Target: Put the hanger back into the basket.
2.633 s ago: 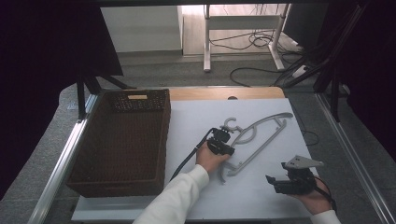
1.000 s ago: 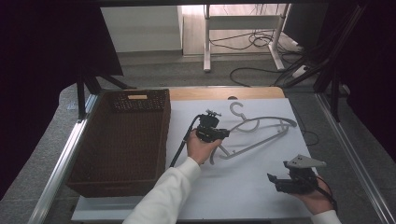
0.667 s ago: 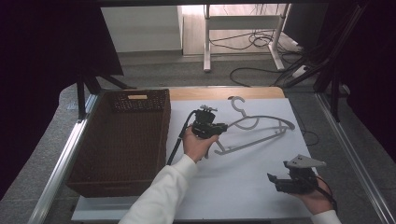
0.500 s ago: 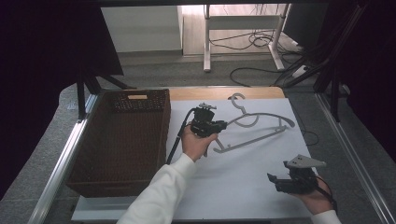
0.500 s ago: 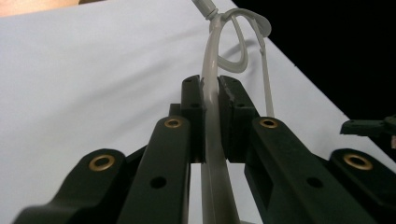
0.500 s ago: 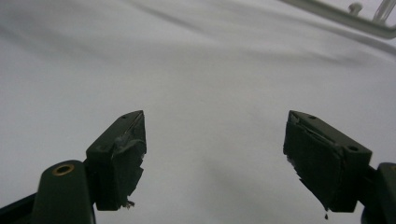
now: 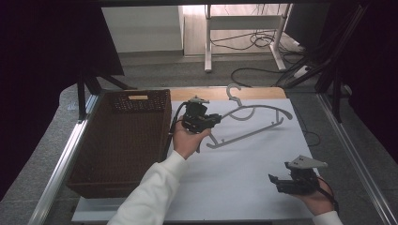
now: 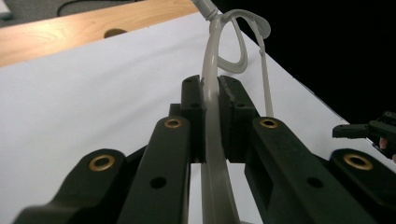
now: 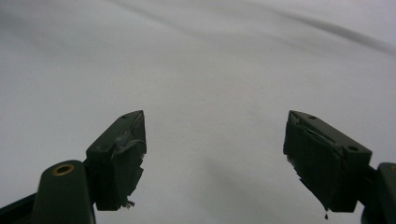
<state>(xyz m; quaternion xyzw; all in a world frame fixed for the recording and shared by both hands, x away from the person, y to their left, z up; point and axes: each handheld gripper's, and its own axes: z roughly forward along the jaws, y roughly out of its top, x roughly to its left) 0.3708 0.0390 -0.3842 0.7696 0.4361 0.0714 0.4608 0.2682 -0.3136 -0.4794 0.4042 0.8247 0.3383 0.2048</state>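
Pinching 1 thin arm of the grey hanger (image 7: 253, 123) above the desk (image 7: 234, 178), the left tool (image 8: 211, 100) is clamped; light, stiff, slippery plastic, likely to swing. Right tool (image 9: 215, 140) gapes empty.

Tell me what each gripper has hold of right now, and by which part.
The left gripper is shut on the grey hanger, clamped on its thin arm below the hook. The right gripper stands open over the white sheet, holding nothing.
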